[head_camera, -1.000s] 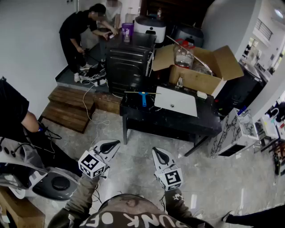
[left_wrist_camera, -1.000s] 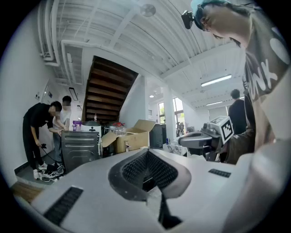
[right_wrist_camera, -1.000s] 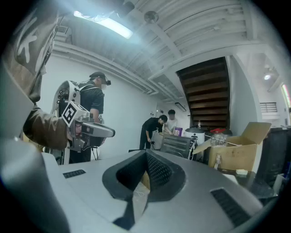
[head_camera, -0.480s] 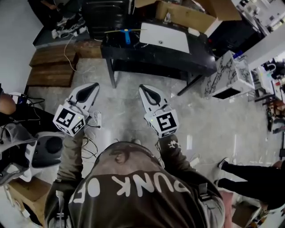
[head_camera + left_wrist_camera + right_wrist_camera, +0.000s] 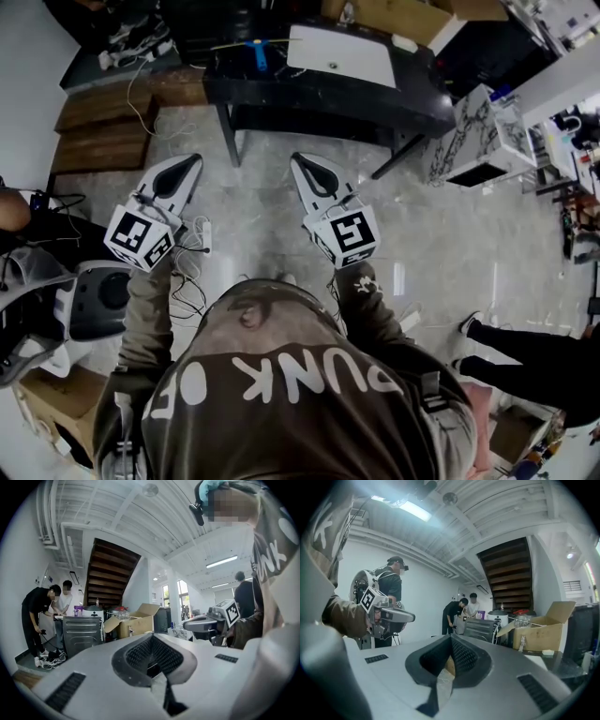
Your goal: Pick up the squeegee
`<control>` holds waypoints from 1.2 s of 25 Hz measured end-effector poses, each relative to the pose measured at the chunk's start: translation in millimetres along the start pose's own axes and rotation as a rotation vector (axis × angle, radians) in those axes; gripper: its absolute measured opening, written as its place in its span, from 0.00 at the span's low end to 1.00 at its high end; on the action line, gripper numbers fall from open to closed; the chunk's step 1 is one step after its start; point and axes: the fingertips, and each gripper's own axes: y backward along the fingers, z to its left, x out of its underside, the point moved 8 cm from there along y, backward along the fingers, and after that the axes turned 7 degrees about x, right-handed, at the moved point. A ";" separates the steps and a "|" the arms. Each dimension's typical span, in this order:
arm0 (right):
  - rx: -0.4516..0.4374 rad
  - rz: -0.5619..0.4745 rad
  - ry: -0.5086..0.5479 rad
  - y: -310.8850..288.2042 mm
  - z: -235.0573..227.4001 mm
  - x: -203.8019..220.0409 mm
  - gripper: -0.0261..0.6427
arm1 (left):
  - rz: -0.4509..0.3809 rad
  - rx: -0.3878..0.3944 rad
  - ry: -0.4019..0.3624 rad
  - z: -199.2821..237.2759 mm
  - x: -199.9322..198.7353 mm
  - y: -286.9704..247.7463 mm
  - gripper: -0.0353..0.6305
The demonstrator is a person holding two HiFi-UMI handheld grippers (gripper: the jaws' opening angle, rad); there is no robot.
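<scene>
Squeegee (image 5: 258, 52): laid at the far left end of the black table (image 5: 417, 101), well apart from both claws | left gripper (image 5: 190, 161): jaws pressed together, nothing held | right gripper (image 5: 298, 159): likewise closed, empty | both carried level over the floor, judged because reach is not yet possible.

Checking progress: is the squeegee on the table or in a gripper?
Not picked up: the squeegee lies on the black table; left gripper and right gripper are empty.

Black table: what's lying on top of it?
A blue-handled squeegee and a white board lie on the table. Its far side runs out of view.
</scene>
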 end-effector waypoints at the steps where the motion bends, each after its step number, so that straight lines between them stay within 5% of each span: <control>1: 0.006 -0.001 -0.006 -0.3 -1.0 1.5 0.06 | -0.001 0.000 -0.001 -0.3 0.6 -0.3 0.06; 3: 0.008 0.001 -0.013 -1.5 -2.2 4.3 0.10 | -0.002 0.000 0.000 0.0 2.2 -0.9 0.06; 5: -0.007 0.009 -0.021 -3.3 -1.4 6.7 0.36 | 0.001 -0.001 0.003 0.7 4.0 -0.8 0.06; 10: -0.016 0.015 -0.006 -8.8 0.3 6.1 0.57 | 0.004 -0.005 0.004 2.7 3.8 1.1 0.06; 14: -0.021 0.016 -0.017 -14.5 -1.4 10.3 0.91 | 0.004 -0.007 0.000 4.2 8.4 0.4 0.06; 30: -0.027 -0.008 -0.014 10.7 -35.4 18.7 0.93 | 0.033 -0.035 -0.012 -21.4 -0.9 -24.6 0.06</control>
